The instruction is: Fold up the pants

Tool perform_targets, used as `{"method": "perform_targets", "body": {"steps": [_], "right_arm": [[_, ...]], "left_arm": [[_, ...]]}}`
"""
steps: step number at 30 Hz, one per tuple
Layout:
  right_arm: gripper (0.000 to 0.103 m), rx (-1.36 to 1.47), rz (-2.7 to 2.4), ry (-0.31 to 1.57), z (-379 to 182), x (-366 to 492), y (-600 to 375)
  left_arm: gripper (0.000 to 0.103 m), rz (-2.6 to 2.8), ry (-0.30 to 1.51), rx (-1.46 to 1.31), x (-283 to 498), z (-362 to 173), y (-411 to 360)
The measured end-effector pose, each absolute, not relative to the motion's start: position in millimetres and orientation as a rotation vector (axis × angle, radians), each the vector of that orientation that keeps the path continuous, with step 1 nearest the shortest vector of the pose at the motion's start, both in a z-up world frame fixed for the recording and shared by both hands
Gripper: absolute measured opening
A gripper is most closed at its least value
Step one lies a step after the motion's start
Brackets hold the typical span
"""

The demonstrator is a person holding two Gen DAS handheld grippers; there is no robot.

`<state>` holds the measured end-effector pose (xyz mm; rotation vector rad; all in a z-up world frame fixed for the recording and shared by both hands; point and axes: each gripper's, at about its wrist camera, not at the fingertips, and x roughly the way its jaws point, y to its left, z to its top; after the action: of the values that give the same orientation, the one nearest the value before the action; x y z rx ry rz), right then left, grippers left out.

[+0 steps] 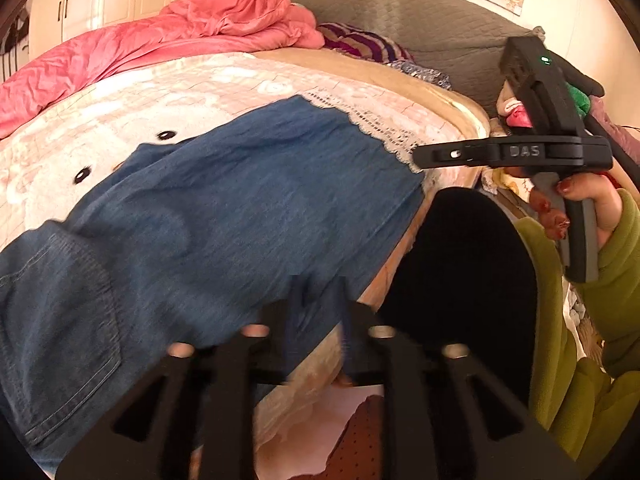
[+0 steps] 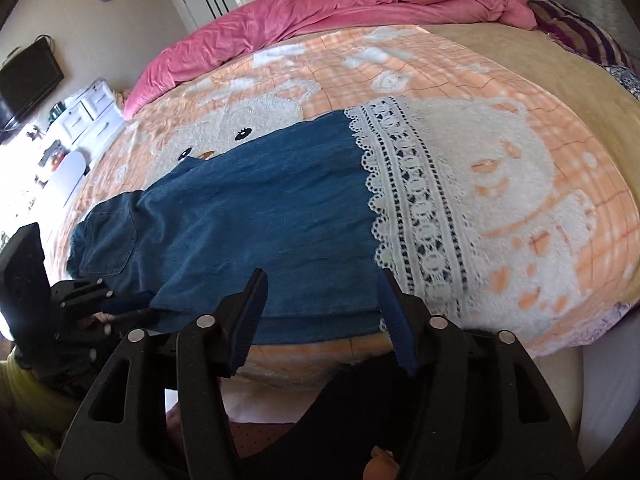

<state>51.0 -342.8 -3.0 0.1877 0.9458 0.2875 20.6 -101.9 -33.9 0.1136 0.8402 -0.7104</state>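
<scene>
Blue denim pants (image 1: 224, 208) with white lace hems (image 2: 412, 200) lie flat on the bed, waist and back pocket to the left, hems to the right. My left gripper (image 1: 318, 312) is at the pants' near edge with its fingers close together on a fold of denim; it also shows in the right wrist view (image 2: 120, 308) touching that edge. My right gripper (image 2: 320, 304) is open, fingers spread just above the near edge close to the lace hem, holding nothing. In the left wrist view it (image 1: 424, 158) hovers over the hem end.
The bed carries a peach bear-print blanket (image 2: 500, 168). A crumpled pink quilt (image 2: 360, 4) lies along the far side, a striped cloth (image 1: 360, 42) near the grey headboard (image 1: 420, 20). A dresser (image 2: 88, 112) and a TV (image 2: 28, 80) stand at the left.
</scene>
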Motion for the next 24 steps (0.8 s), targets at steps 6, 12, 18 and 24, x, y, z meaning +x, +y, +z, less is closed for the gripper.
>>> {"method": "perform_targets", "body": {"steps": [6, 12, 18, 24], "right_arm": [[0.054, 0.219, 0.216, 0.998, -18, 64, -356], [0.054, 0.279, 0.205, 0.994, -25, 55, -371], [0.054, 0.295, 0.193, 1.008, -32, 50, -375], [0.054, 0.282, 0.21, 0.978, -18, 40, -366]], "left_arm": [[0.016, -0.65, 0.811, 0.2, 26, -41, -119], [0.004, -0.693, 0.765, 0.267, 11, -31, -123], [0.005, -0.698, 0.8, 0.357, 6, -46, -134], [0.032, -0.696, 0.81, 0.267, 13, -39, -117]]}}
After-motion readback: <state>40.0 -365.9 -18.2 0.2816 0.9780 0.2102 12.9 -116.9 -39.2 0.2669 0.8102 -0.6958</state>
